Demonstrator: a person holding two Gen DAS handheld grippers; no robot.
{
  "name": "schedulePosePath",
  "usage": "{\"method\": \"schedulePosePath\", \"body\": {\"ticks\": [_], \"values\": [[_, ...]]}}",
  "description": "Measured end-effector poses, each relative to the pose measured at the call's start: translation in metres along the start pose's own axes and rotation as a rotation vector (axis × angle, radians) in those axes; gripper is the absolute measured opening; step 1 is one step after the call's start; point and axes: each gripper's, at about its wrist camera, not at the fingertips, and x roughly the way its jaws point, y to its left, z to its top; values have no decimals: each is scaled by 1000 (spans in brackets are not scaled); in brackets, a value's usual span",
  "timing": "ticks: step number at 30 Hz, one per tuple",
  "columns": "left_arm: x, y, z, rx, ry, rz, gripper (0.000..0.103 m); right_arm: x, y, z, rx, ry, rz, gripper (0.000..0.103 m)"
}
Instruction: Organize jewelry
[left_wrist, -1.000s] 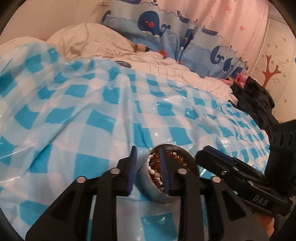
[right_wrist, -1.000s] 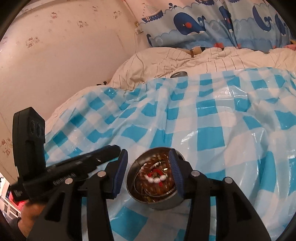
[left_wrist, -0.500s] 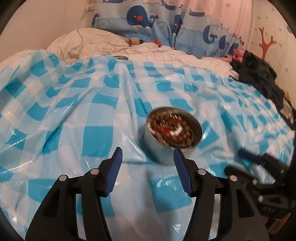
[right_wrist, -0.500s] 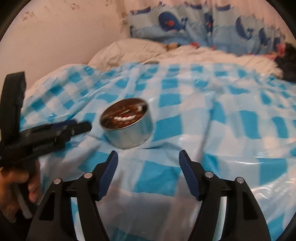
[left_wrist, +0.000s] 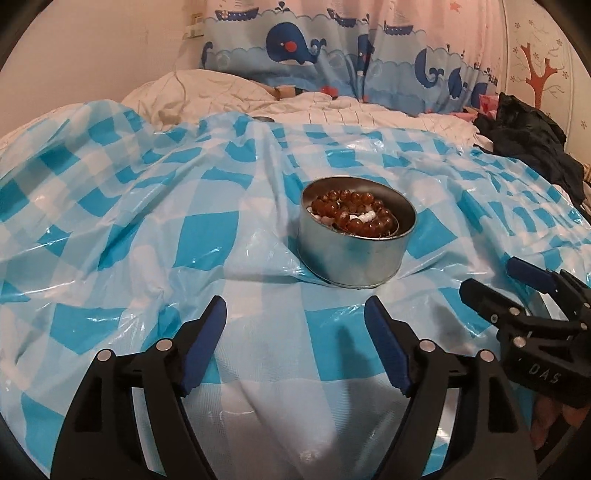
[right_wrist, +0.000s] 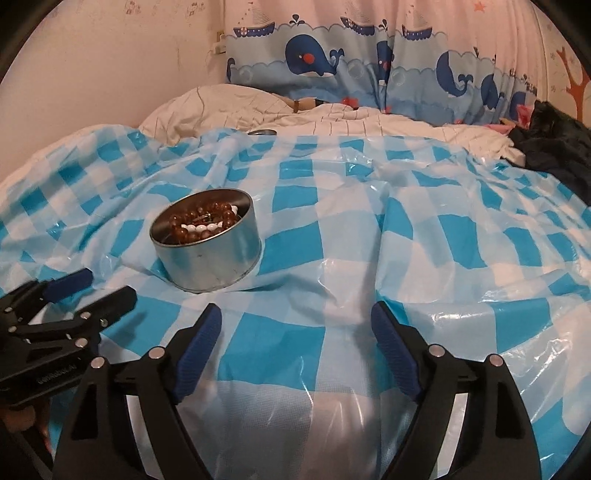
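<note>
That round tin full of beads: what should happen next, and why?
Probably fetch the lid lying at the far edge of the checked sheet. The tin stands open with the bead bracelets already inside, and the left gripper and right gripper are open and empty.
</note>
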Motion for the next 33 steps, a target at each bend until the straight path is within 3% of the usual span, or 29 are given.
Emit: {"method": "schedulePosePath", "body": {"ticks": [8,14,16,26,33], "values": [[0,9,-5,-58,6,-13,78,-1,4,-3,-13,0,-38,85],[5,6,-4,-43,21,2,80,-3,-3,-6,17,-8,8,90],[5,5,-5,-37,23,13,85,-4,-5,-6,23,-5,17,92],[9,-5,-4,10,46,63,94,2,-4,-5,24,26,28,95],[11,-2,-4,-15,61,62,95,2,-4,-5,25,27,30,95]]}}
